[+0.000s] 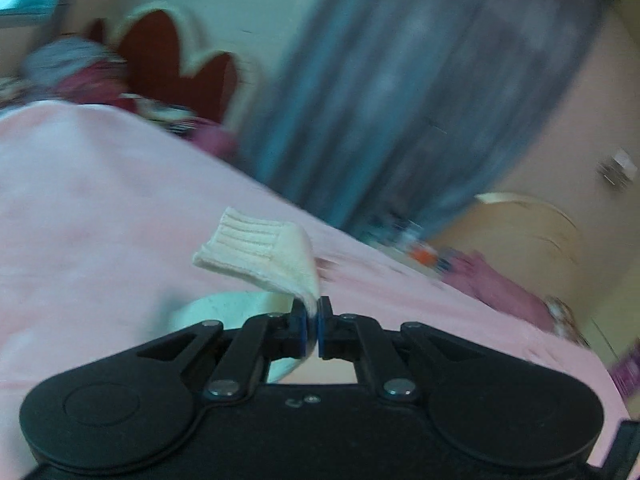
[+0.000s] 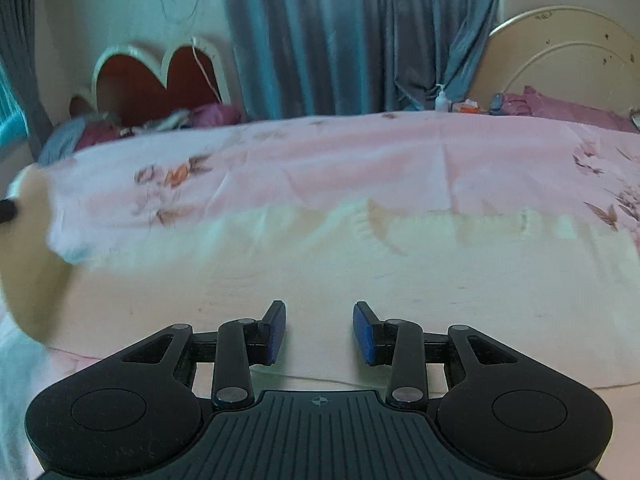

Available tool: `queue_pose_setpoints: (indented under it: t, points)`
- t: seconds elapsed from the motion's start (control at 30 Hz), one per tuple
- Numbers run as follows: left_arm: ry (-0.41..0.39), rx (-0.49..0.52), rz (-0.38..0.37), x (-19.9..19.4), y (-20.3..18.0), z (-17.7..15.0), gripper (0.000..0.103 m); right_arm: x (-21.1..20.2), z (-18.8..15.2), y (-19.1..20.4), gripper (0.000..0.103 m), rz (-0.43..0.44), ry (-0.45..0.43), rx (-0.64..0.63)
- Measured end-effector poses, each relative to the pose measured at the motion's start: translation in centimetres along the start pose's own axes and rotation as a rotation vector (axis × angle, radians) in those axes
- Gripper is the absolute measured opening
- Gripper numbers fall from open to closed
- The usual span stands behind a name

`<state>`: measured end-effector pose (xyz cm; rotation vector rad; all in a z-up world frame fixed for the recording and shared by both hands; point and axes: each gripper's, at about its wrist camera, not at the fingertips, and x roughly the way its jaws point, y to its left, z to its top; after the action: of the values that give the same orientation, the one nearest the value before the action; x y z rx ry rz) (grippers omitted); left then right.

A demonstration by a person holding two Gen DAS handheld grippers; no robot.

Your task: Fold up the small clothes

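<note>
Pinching a small cream ribbed garment (image 1: 260,250), the left gripper (image 1: 314,320) has its jaws clamped tight on one edge of the cloth, blue pads almost meeting with only the fabric between. The ribbed cuff end sticks up and to the left of the fingertips, lifted off the pink sheet (image 1: 100,208). More of the pale cloth hangs below the jaws, partly hidden behind the gripper body. The left view is heavily motion-blurred and tilted.

Right gripper (image 2: 319,330) has its jaws partly apart, a moderate gap, nothing between the blue pads (image 2: 364,332). It hovers over a wide cream cloth (image 2: 360,276) spread flat on the bed; can't tell if the fingertips touch it. Can't tell what kind of garment this cloth is; its far edge is blurred where it meets the pink floral sheet (image 2: 320,160).

Background in the right view: blue-grey curtain (image 2: 340,32) behind the bed, red heart-shaped headboard (image 2: 160,80) at far left, a cream round headboard (image 2: 560,52) at far right. A heap of purple and grey clothes (image 2: 160,124) sits by the heart headboard. A small white bottle (image 2: 441,100) stands near the curtain foot, and purple bedding (image 2: 560,108) lies at the far right.
</note>
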<state>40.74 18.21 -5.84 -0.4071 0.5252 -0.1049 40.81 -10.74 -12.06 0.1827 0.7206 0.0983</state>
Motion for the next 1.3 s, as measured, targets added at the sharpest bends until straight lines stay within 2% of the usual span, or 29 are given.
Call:
queue_pose_setpoints:
  t: [0.13, 0.2, 0.3, 0.4, 0.47, 0.53, 0.57, 0.6, 0.63, 0.67, 0.73, 0.83, 1.0, 1.07, 1.1, 1.13, 1.2, 1.23, 1.27, 1.3]
  points:
    - [0.085, 0.106, -0.123, 3.2, -7.7, -2.7, 0.004, -2.5, -0.2, -3.9, 0.037, -0.014, -0.022, 0.047]
    - [0.132, 0.144, -0.158, 4.9, -10.8, -4.5, 0.005, -3.6, -0.5, -6.1, 0.037, -0.031, -0.024, 0.065]
    - [0.202, 0.199, -0.185, 7.5, -14.8, -7.8, 0.004, -5.0, -0.9, -9.6, 0.037, -0.066, -0.027, 0.094]
    - [0.289, 0.29, -0.187, 9.6, -17.2, -11.1, 0.006, -6.0, -1.7, -12.7, 0.037, -0.083, -0.018, 0.139]
    - [0.335, 0.346, -0.17, 10.2, -17.9, -12.7, 0.022, -6.6, -2.2, -14.1, 0.038, -0.074, -0.013, 0.163]
    - [0.346, 0.377, -0.156, 10.1, -17.9, -13.3, 0.027, -7.0, -2.2, -14.7, 0.038, -0.055, -0.009, 0.171]
    - [0.344, 0.388, -0.156, 9.7, -17.8, -13.4, 0.035, -7.0, -2.2, -14.9, 0.045, -0.044, -0.01, 0.175]
    - [0.336, 0.397, -0.148, 9.2, -17.7, -13.4, 0.041, -7.0, -2.1, -14.9, 0.068, -0.032, -0.014, 0.182]
    - [0.325, 0.401, -0.135, 8.7, -18.1, -13.5, 0.055, -7.0, -2.0, -14.7, 0.083, -0.014, -0.025, 0.186]
    - [0.304, 0.399, -0.121, 8.2, -17.7, -13.2, 0.063, -7.2, -1.9, -14.5, 0.083, 0.009, -0.036, 0.184]
    - [0.258, 0.406, -0.081, 6.7, -16.7, -12.7, 0.064, -6.8, -1.8, -13.9, 0.083, 0.048, -0.031, 0.183]
    - [0.233, 0.418, 0.001, 5.4, -15.1, -12.1, 0.064, -5.6, -1.3, -13.2, 0.083, 0.107, 0.005, 0.215]
    - [0.25, 0.411, 0.115, 3.8, -11.7, -12.4, 0.063, -3.6, -0.9, -12.0, 0.082, 0.128, 0.048, 0.199]
    - [0.258, 0.402, 0.146, 3.4, -10.8, -12.6, 0.063, -3.1, -0.7, -11.3, 0.076, 0.127, 0.049, 0.181]
    - [0.266, 0.396, 0.158, 3.4, -10.4, -12.7, 0.063, -2.9, -0.6, -11.1, 0.059, 0.127, 0.049, 0.177]
    - [0.273, 0.389, 0.168, 3.2, -10.0, -12.6, 0.063, -2.6, -0.5, -10.8, 0.05, 0.122, 0.051, 0.177]
    - [0.282, 0.377, 0.194, 3.3, -9.5, -12.8, 0.063, -2.0, -0.3, -10.6, 0.049, 0.113, 0.056, 0.186]
    - [0.285, 0.376, 0.207, 3.6, -9.4, -12.9, 0.063, -1.8, -0.1, -10.5, 0.042, 0.112, 0.056, 0.189]
    - [0.289, 0.373, 0.223, 3.8, -9.3, -12.9, 0.063, -1.7, 0.0, -10.3, 0.029, 0.112, 0.059, 0.179]
    - [0.287, 0.368, 0.236, 3.9, -9.1, -12.9, 0.063, -1.4, 0.0, -10.1, 0.002, 0.115, 0.07, 0.165]
